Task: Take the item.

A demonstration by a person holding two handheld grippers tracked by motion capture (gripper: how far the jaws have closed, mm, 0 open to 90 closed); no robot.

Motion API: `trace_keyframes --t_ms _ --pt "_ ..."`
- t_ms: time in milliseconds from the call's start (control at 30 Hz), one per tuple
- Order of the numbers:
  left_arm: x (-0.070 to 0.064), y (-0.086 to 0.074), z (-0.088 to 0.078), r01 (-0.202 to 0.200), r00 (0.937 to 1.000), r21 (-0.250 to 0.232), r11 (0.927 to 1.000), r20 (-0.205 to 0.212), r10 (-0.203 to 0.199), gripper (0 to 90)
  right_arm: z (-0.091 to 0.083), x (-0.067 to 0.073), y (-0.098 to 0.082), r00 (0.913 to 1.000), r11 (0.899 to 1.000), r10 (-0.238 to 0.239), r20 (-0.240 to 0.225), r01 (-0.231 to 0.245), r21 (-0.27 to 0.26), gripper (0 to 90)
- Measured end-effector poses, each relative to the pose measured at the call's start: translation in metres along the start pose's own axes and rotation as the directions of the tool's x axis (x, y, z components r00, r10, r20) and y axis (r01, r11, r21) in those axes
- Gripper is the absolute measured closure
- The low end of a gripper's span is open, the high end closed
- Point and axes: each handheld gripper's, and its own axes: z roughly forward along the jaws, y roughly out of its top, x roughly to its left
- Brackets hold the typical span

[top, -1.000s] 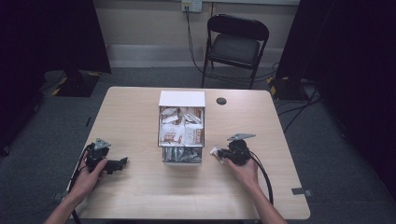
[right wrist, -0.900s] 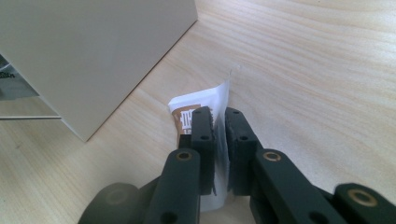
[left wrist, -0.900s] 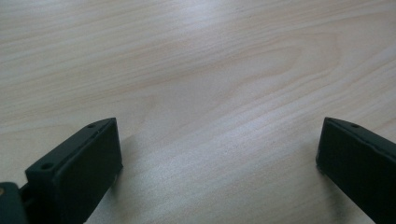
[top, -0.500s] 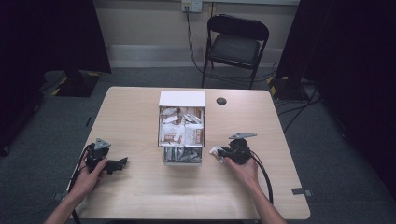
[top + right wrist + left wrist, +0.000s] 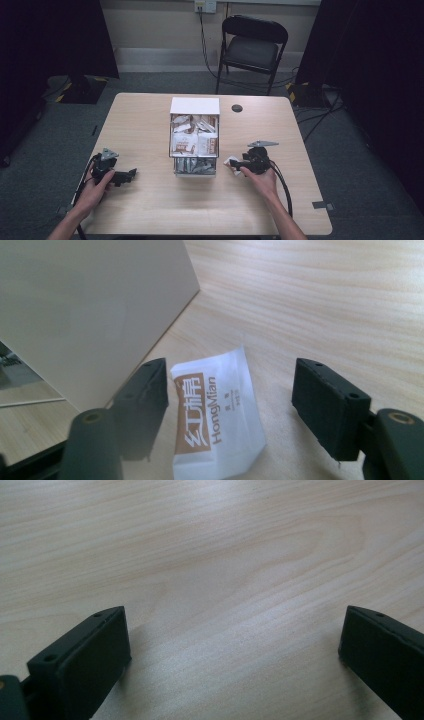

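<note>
Sachet (image 5: pixel 220 410) — lying between released right claw (image 5: pixel 235 405) | left claw (image 5: pixel 230 655) released — both unmoved

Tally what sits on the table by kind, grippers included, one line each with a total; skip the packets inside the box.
Box, white, with packets inside: 1
Loose packet, white and brown, beside the box, between the right gripper's jaws: 1
Grippers, left gripper and right gripper: 2
Small dark round thing at the far edge, too small to identify: 1
Total: 5
</note>
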Motion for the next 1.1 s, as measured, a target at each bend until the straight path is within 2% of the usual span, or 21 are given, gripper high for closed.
trace_keyframes --t_ms 67,100,167,267,367,433,533,600,667,733,800,867,1100 --pt "0.0 0.0 0.0 0.0 1.0 0.002 1.0 0.0 0.0 0.0 -0.001 0.002 0.001 1.0 1.0 0.001 -0.002 -0.002 -0.01 22.4" --pt "0.0 0.0 0.0 0.0 1.0 0.002 1.0 0.0 0.0 0.0 -0.001 0.003 0.002 0.9998 1.0 -0.009 0.016 0.009 -0.005 19.7" --pt "0.0 0.0 0.0 0.0 1.0 0.0 1.0 0.0 0.0 0.0 -0.003 0.005 0.004 0.9997 1.0 -0.016 0.015 0.017 -0.017 19.7" --pt "0.0 0.0 0.0 -0.001 1.0 0.002 1.0 0.0 0.001 0.0 -0.008 0.007 0.007 0.9998 0.999 0.002 0.019 -0.001 -0.038 15.5" --pt "0.0 0.0 0.0 0.0 1.0 0.001 1.0 0.0 0.0 0.0 -0.012 0.006 0.008 0.9997 0.998 0.018 0.017 -0.017 -0.053 15.3" --pt "0.0 0.0 0.0 -0.001 1.0 0.002 1.0 0.0 0.001 0.0 -0.015 0.007 0.009 0.9998 0.998 0.0 0.018 0.001 -0.055 15.1" --pt "0.0 0.0 0.0 0.0 1.0 0.002 1.0 -0.001 0.0 0.0 -0.021 0.008 0.01 0.9995 0.998 0.019 0.024 -0.017 -0.065 14.6" --pt "0.0 0.0 0.0 -0.001 1.0 0.002 1.0 0.0 0.001 0.0 -0.025 0.009 0.01 0.9994 0.998 0.014 0.032 -0.012 -0.069 14.7" --pt "0.0 0.0 0.0 0.0 1.0 0.002 1.0 -0.001 0.0 0.0 -0.031 0.009 0.011 0.9992 0.997 0.018 0.036 -0.015 -0.074 14.8" --pt "0.0 0.0 0.0 0.0 1.0 0.002 1.0 0.0 0.0 0.0 -0.038 0.009 0.011 0.9974 0.996 0.03 0.065 -0.025 -0.084 16.8" --pt "0.0 0.0 0.0 0.0 1.0 0.002 1.0 0.0 0.0 0.0 -0.048 0.008 0.013 0.9954 0.993 0.038 0.088 -0.027 -0.117 20.3" --pt "0.0 0.0 0.0 0.0 1.0 0.0 1.0 0.0 0.0 0.0 -0.058 0.005 0.016 0.9941 0.988 0.055 0.094 -0.04 -0.152 18.2" --pt "0.0 0.0 0.0 0.0 1.0 0.002 1.0 -0.001 0.0 0.0 -0.088 -0.002 0.014 0.9903 0.983 0.076 0.116 -0.055 -0.174 17.0"
